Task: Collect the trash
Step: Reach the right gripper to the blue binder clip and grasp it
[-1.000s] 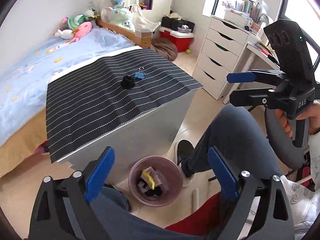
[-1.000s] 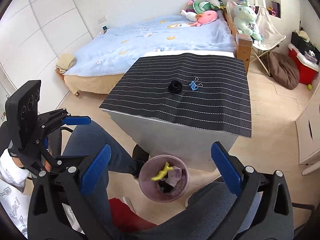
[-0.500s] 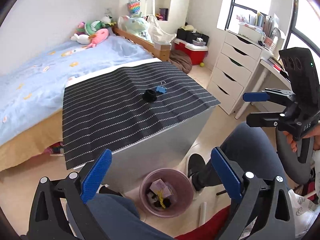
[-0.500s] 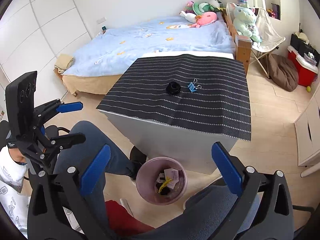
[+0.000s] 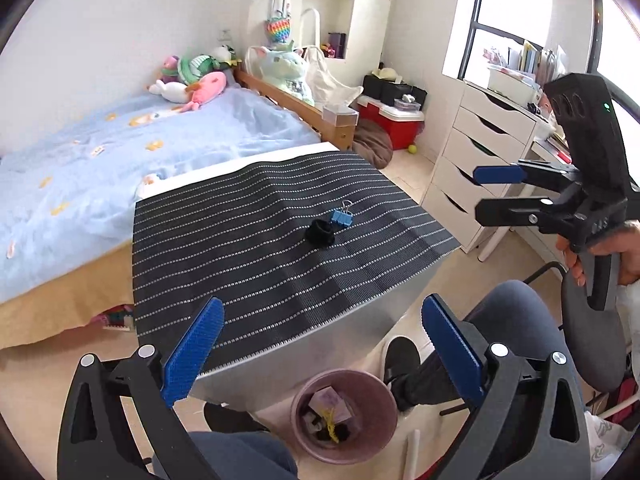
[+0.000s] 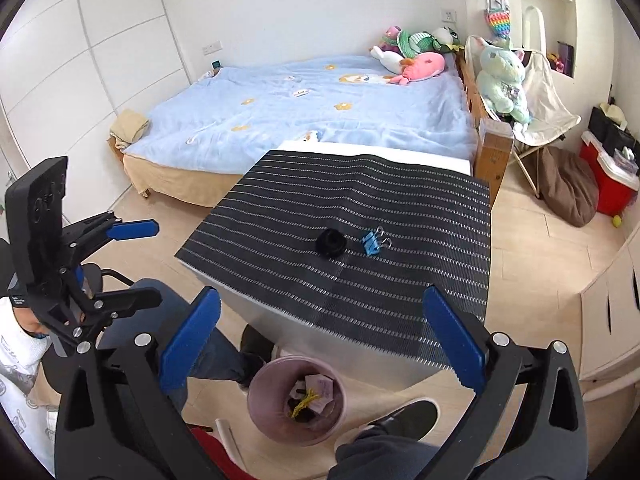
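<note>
A: Noted on the striped black mat (image 5: 248, 248) covering the grey table (image 5: 360, 320): small black lump, matte, maybe rubber or crumpled cloth (image 5: 319, 233), about mid-surface, toward the far edge rather than the near one. Just beside it, possibly touching, a blue metal binder clip with wire handles (image 5: 341, 218).

B: Confirmed from the right wrist view. Black lump (image 6: 330, 242) left of the binder clip (image 6: 371, 244), small gap visible between them there. Clip handles pointing away toward the far right corner.

A: Left gripper (image 5: 320, 344): blue pads spread wide, nothing between them. Held back over the near edge of the table, lump lying straight ahead and up the mat.

B: Right gripper (image 6: 320, 340): also spread wide, empty. Lump again ahead, roughly on the centre line, clip slightly right of it.

A: Nearer arm? Hard to call. Both held off the near edge at a similar remove; neither over the lump yet.

B: No clear long axis on the lump, roundish, so any approach angle likely fine. Clip's long axis running across the stripes.

A: Round pink plastic bin (image 5: 345, 416) on the floor below the near edge, already holding paper scraps and something yellow.

B: Same bin (image 6: 297, 399) directly under the right gripper. Judgement: reach forward first, then back and down to drop.
</note>
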A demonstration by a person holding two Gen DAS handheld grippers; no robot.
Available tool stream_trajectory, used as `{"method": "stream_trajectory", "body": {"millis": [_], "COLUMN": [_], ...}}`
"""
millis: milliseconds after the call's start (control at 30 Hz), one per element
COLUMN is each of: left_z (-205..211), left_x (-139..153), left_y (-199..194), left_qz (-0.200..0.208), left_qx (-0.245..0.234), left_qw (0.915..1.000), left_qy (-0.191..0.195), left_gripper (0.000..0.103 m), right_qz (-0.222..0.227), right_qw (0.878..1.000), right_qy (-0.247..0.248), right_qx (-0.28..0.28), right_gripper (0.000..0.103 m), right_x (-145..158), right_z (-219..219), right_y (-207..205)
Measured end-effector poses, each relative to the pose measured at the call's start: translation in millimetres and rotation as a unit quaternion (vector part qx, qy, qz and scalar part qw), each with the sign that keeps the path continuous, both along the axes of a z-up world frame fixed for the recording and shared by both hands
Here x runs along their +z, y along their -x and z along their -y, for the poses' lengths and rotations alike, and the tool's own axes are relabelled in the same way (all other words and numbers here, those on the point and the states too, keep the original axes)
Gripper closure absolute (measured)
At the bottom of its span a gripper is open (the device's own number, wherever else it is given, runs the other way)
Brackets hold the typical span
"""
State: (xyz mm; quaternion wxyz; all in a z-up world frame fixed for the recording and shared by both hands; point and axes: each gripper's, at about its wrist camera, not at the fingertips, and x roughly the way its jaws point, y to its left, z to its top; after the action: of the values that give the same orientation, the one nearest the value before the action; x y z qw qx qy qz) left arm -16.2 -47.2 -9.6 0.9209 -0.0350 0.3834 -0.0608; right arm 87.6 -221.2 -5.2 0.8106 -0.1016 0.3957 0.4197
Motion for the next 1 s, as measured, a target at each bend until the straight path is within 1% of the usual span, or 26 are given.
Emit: {"method": "stream_trajectory", "body": {"millis": [167, 367, 567, 600, 633, 700, 767, 833, 867, 933, 1000], "left_z": [-3, -6, -9, -9, -10, -11, -12, -12, -12, -13, -14], "left_x": [1, 0, -3, -4, -5, -6, -7, -9, -9, -11, -12], "left_y": [-11, -19, -23, -24, -24, -26, -28, -29, -29, -30, -31], "left_qz": [-0.002, -0.007, -0.014, -0.015, -0.016, -0.018, -0.02, -0.022, -0.022, -0.023, -0.025], "left_qx": [0.002, 0.003, 0.002, 0.002, 0.002, 0.003, 0.003, 0.003, 0.003, 0.003, 0.003], "left_qw": [1.0, 1.0, 0.9999, 0.9999, 0.9999, 0.9998, 0.9998, 0.9998, 0.9997, 0.9997, 0.9997], "left_qy": [-0.005, -0.005, -0.001, 0.0, 0.001, 0.001, 0.003, 0.004, 0.005, 0.006, 0.008], "left_gripper": [0.008, 0.008, 0.008, 0.008, 0.008, 0.008, 0.008, 0.008, 0.008, 0.008, 0.008], "right_qz": [-0.011, -0.04, -0.085, -0.095, -0.102, -0.112, -0.124, -0.134, -0.137, -0.145, -0.149], "right_qw": [1.0, 0.998, 0.994, 0.994, 0.993, 0.992, 0.99, 0.988, 0.988, 0.987, 0.986], "right_qy": [0.024, 0.048, 0.059, 0.058, 0.059, 0.064, 0.066, 0.069, 0.071, 0.072, 0.072], "right_qx": [0.012, 0.021, 0.02, 0.02, 0.02, 0.018, 0.019, 0.018, 0.019, 0.02, 0.021], "right_gripper": [0.004, 0.004, 0.004, 0.007, 0.016, 0.026, 0.033, 0.043, 0.045, 0.057, 0.064], "right_x": [-4, -19, -42, -47, -50, -57, -66, -73, -76, -82, -86], "right_z": [-20, -44, -60, -62, -63, -66, -68, -71, -71, -72, -73], "right_y": [-33, -73, -106, -112, -117, -122, -128, -132, -132, -134, -135]}}
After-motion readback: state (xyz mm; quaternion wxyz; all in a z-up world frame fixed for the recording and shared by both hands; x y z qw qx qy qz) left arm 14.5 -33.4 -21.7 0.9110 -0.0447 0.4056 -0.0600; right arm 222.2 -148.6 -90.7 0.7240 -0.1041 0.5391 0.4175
